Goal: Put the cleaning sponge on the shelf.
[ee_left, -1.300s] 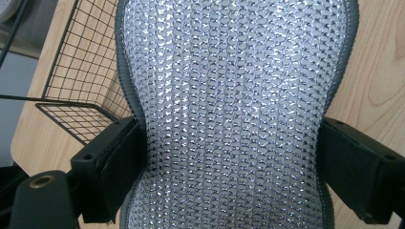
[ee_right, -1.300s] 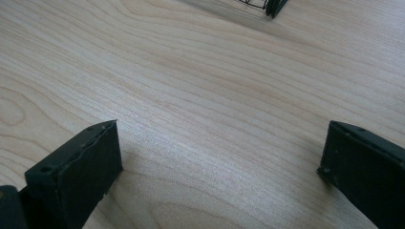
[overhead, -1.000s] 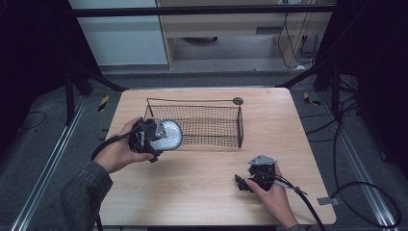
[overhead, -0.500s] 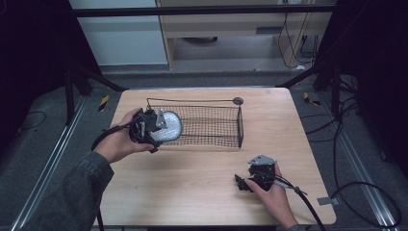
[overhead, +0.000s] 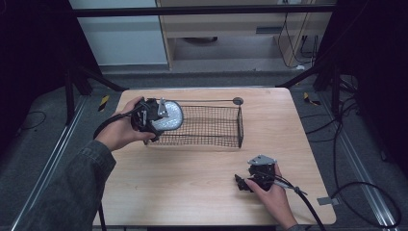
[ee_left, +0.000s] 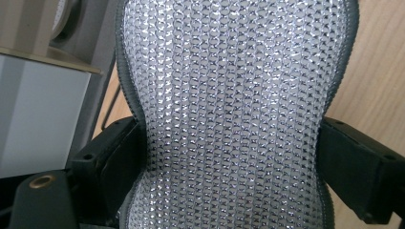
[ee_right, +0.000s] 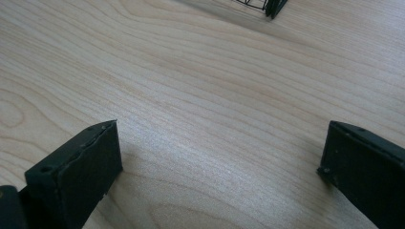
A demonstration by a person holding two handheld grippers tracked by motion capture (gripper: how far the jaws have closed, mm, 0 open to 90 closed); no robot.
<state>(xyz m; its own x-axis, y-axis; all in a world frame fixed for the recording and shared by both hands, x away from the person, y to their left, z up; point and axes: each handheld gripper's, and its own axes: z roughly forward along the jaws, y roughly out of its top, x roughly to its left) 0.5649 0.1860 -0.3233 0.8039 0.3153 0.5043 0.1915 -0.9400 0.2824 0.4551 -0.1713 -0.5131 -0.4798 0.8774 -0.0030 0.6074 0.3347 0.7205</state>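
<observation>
A silver mesh scrubbing pad (overhead: pixel 169 117) with a dark rim is pinched at its waist by my left gripper (overhead: pixel 155 115), held in the air at the left end of a black wire basket (overhead: pixel 211 126). In the left gripper view the pad (ee_left: pixel 229 109) bulges out between both black jaws. My right gripper (overhead: pixel 245 183) rests low on the wooden table (overhead: pixel 192 183) near its front right, jaws spread wide over bare wood (ee_right: pixel 215 143) with nothing between them. A corner of the basket (ee_right: pixel 267 5) shows at the top of the right gripper view.
The basket stands lengthwise across the back half of the table, with a round knob (overhead: pixel 237 101) at its far right corner. Cables (overhead: pixel 312 207) trail from the right gripper off the front edge. Dark frame posts and floor cables surround the table.
My left gripper has carried the pad upward and away from me, from the basket's near left corner to over its left end. The right gripper has stayed put.
</observation>
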